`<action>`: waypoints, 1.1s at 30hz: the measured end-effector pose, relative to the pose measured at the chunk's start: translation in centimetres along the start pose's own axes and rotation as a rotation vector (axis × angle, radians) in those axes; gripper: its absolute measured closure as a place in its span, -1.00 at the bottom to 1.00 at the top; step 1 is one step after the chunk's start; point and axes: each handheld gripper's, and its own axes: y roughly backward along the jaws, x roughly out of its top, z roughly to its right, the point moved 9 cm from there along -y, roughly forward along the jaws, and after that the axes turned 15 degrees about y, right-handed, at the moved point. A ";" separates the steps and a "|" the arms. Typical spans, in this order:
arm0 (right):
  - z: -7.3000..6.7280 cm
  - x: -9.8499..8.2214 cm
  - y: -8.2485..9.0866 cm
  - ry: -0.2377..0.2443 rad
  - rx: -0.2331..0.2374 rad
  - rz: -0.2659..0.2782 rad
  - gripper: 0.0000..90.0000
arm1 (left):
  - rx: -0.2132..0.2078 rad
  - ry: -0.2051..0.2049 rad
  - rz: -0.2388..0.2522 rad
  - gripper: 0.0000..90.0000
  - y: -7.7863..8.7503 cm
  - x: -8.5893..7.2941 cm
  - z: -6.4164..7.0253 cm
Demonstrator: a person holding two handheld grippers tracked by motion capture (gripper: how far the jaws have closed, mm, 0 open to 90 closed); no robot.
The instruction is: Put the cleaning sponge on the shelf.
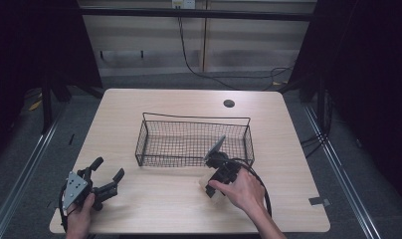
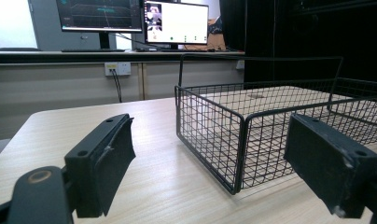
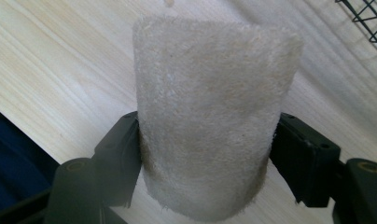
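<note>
Right, my right gripper (image 3: 205, 154) has its jaws pressed on both sides of a rolled beige towel (image 3: 210, 116), low over the table (image 1: 154, 199) just in front of the wire basket (image 1: 189, 142); my left gripper (image 1: 105, 177) sits wide open, holding nothing, near the table's front-left corner.

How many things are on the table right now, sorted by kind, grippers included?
Wire basket: 1, black
Rolled beige towel: 1, clamped in the right gripper
Grippers: 2, the left gripper with jaws apart and nothing between them
Total: 4
</note>
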 end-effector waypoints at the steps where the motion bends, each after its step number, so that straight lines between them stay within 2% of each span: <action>1: 0.0 0.1 0.1 0.003 0.001 0.004 -0.34 | 0.000 0.000 0.000 -0.66 0.0 0.0 0.0; 15: -0.4 0.2 1.1 0.023 -0.004 0.000 -0.34 | -0.001 0.001 0.001 -0.66 0.0 0.0 0.0; 19: -0.6 0.1 1.5 0.022 0.004 -0.007 -0.34 | 0.000 0.000 0.000 -0.66 0.0 0.0 0.0; 21: -0.7 0.1 1.6 0.021 0.023 -0.004 -0.34 | 0.000 -0.002 -0.001 -0.66 0.0 0.0 0.0; 33: -0.6 -0.1 2.7 0.029 0.030 -0.020 -0.34 | 0.000 -0.001 0.000 -0.66 0.0 0.0 0.0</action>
